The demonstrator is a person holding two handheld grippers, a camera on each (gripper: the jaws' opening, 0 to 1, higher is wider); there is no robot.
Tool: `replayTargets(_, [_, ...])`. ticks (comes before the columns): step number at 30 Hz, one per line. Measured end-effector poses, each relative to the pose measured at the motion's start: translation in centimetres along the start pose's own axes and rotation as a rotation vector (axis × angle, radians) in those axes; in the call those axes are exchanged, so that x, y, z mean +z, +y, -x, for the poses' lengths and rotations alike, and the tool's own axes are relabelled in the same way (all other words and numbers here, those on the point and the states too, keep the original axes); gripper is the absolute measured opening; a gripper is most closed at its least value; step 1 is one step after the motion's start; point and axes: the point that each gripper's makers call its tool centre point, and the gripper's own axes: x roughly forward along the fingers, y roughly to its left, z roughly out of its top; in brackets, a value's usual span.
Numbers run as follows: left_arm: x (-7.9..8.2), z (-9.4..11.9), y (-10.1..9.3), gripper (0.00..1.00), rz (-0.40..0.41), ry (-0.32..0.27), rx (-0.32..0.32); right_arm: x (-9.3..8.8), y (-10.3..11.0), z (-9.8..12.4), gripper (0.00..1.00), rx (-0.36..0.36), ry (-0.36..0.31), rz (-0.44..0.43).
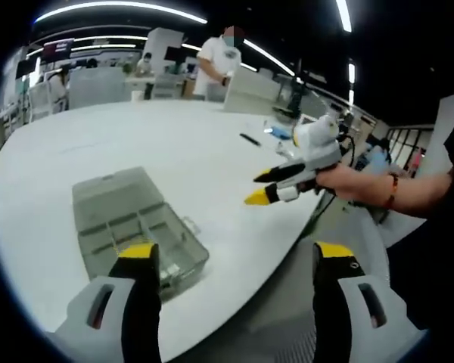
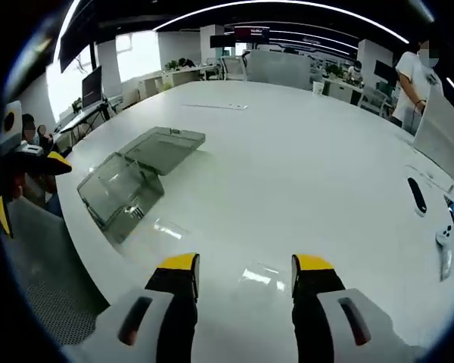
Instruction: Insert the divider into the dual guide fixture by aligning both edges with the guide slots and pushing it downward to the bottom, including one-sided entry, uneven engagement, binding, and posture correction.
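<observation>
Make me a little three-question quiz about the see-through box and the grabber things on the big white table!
1. True or false: the clear plastic box has its lid open.
2. What is the left hand-held gripper holding between its jaws? A) a divider B) nothing C) a pen
3. Fill in: in the right gripper view, the small clear piece lies on the white table between the box and the right hand-held gripper, and ____ of them touches it.

Key
1. True: the lid lies folded back flat on the table.
2. B: the jaws stand apart with nothing between them.
3. Neither: it lies on its own.
</observation>
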Motion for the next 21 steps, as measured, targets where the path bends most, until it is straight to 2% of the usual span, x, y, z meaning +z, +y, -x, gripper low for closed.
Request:
replayTargets(4, [-0.2,-0.3,-0.2,0.82,-0.003,0.013,-0.004,-1.6,-1.1,-0.6,0.45,-0.042,0.035,0.007])
replayTargets(8, [-0.2,-0.4,-0.2,0.82,0.005,0.012,-0.004,-2.4,-1.4,-1.1,0.45,-0.035,0.054,-0.035])
replayTargets(9, [-0.3,-0.5,-0.1,0.82,0.003,0.016,-0.001,-2.8,-1.4,-1.1,0.44,-0.037,0.082,-0.039])
replayTargets(11, [-0.5,-0.6,0.0,0.81,0.007,0.021,0.002,-2.9,-1.8,-1.3,0.43,-0.05,0.077,-0.033])
replayTargets(13, [-0.5,-0.7,-0.1,0.81,0.012,0.022,-0.001,-3.2,-1.9,-1.6,0.43,-0.041,0.098,-0.063])
replayTargets(19, [-0.7,-0.8,-0.4,0.81,0.018,0.024,-0.008,-3.9,-2.1,-2.2,0.43,-0.05,0.141,-0.039])
replayTargets(21, [-0.8,-0.7,-0.4,0.81,0.017,0.025,-0.006,-3.8,-2.0,-2.2,0.43,-0.048,0.132,-0.054])
